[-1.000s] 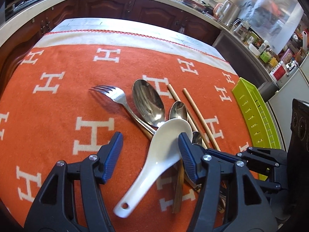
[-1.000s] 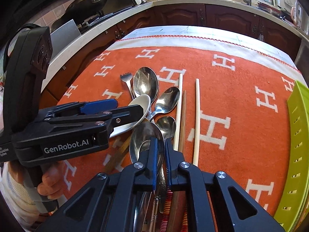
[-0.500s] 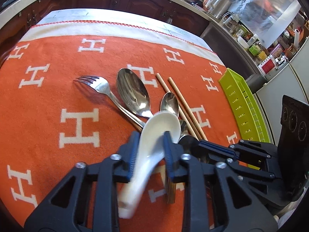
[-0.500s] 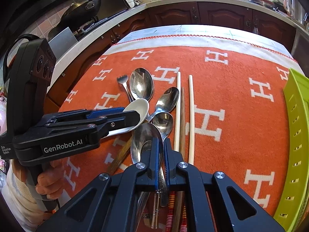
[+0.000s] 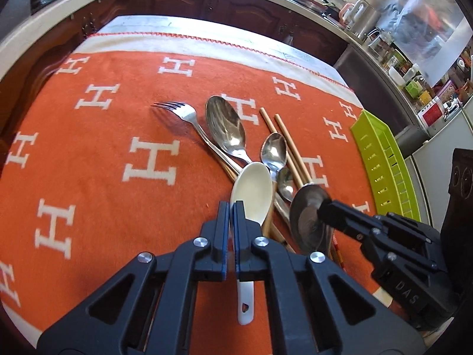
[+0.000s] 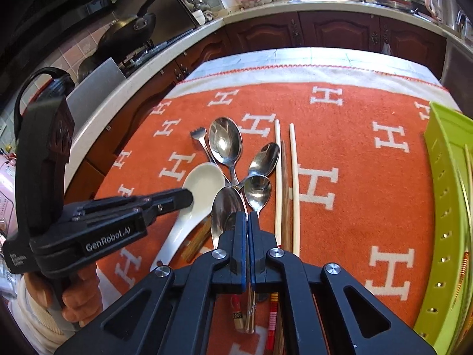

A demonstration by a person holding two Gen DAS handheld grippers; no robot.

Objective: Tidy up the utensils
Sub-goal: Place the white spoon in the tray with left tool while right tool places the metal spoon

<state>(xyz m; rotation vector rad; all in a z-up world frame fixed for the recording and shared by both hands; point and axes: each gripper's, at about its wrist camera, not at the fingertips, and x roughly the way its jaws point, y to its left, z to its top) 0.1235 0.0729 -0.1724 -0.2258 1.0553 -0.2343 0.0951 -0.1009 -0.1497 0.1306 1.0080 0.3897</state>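
Observation:
My left gripper (image 5: 231,210) is shut on the handle of a white ceramic spoon (image 5: 252,192), its bowl pointing away; the spoon also shows in the right wrist view (image 6: 201,186). My right gripper (image 6: 247,219) is shut on a large metal spoon (image 6: 226,210), seen in the left wrist view (image 5: 307,216) too. A fork (image 5: 180,112), a big metal spoon (image 5: 226,124), two small spoons (image 6: 263,156) and chopsticks (image 6: 292,177) lie in a pile on the orange cloth (image 5: 118,136).
A lime-green slotted tray (image 5: 384,162) stands at the cloth's right edge, also in the right wrist view (image 6: 449,207). Dark cabinets and a countertop ring the table. Red-patterned chopstick ends (image 6: 273,319) lie under my right gripper.
My left gripper has closed from wide open onto the white spoon's handle and lifted and turned it lengthwise between the fingers. My right gripper stayed shut on the metal spoon.

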